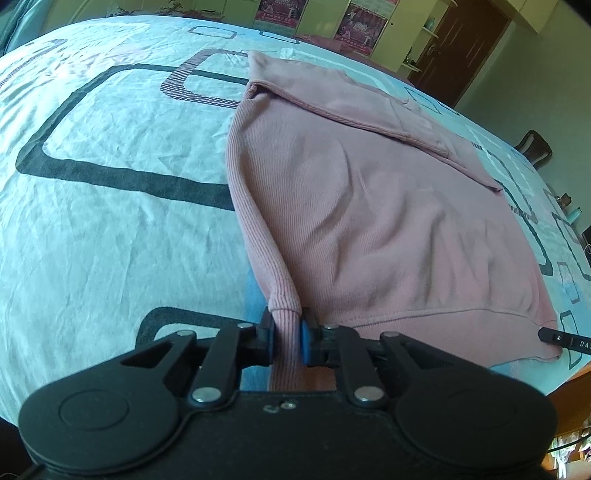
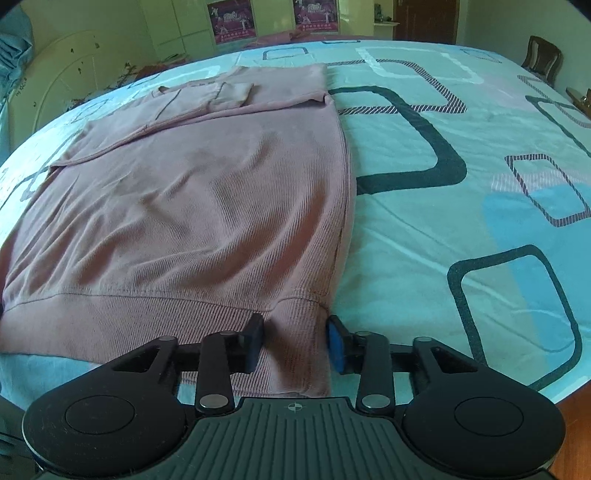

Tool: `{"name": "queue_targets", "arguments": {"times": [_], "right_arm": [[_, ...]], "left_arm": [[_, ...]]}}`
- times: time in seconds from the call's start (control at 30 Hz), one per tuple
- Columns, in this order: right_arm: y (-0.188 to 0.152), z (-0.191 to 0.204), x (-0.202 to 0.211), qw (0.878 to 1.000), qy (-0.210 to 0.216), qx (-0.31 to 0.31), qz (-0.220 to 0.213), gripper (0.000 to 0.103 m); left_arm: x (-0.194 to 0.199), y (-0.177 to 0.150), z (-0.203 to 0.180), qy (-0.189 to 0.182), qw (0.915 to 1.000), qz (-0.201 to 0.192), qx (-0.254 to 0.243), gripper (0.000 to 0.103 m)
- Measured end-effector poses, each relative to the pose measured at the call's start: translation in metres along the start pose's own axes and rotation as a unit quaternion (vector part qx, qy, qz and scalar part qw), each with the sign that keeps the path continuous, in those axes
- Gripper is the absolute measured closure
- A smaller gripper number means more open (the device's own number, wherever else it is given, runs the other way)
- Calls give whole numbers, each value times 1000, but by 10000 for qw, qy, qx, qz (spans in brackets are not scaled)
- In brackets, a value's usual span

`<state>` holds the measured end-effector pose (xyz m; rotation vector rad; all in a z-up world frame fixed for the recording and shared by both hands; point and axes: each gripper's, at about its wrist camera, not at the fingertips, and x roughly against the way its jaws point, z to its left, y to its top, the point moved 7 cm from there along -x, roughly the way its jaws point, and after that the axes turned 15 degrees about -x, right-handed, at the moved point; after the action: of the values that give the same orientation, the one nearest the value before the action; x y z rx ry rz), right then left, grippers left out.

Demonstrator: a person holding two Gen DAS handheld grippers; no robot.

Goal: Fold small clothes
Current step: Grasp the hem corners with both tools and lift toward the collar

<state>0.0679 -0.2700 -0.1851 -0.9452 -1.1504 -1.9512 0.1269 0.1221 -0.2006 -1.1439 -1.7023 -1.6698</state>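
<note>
The pink ribbed garment [image 1: 369,221] is laid flat on the bed [image 1: 110,221], its upper part folded over; one garment is seen; wide bare sheet lies on either side; the left gripper [image 1: 287,338] is clenched on the near left hem corner; the right gripper [image 2: 293,341] fingers straddle the right hem corner, pads not pressing.

Light blue bedsheet [image 2: 461,229] with dark rounded-square outlines fills most of both views. Posters [image 2: 316,16] hang on the back wall around 12 o'clock, wooden chair [image 2: 543,59] at 2, dark brown door [image 1: 465,48] at 1.
</note>
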Motion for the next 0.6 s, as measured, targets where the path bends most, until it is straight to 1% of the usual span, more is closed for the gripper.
{"name": "queue_targets", "arguments": {"times": [0.1,0.13,0.17,0.2,0.23,0.3,0.37,0.47,0.6], "right_arm": [[0,1,0,10000,-24,20,71,66],[0,1,0,10000,-12,13,85,70],[1,3,0,9999,39,8,117,81],[1,4,-1,9998,118,-21,162,85],[2,5,-1,9996,174,-56,195,87],[6,8,1,9994,260,-69,220,89],[13,10,4,9987,436,-162,228,89],[29,17,12,9973,670,-254,131,89],[61,30,21,9950,943,-299,-104,89]], "left_arm": [[0,0,-5,-101,9999,70,-27,91],[0,2,-6,-113,9999,87,-40,92],[0,3,-5,-134,9999,86,-7,94],[0,5,-3,-184,9998,72,74,97],[1,8,-2,-238,9996,53,114,98],[4,16,-2,-294,9995,-30,79,98],[9,27,-3,-338,9992,-177,70,98],[18,51,-5,-437,9978,-475,133,98],[26,89,-9,-550,9947,-860,112,98]]}}
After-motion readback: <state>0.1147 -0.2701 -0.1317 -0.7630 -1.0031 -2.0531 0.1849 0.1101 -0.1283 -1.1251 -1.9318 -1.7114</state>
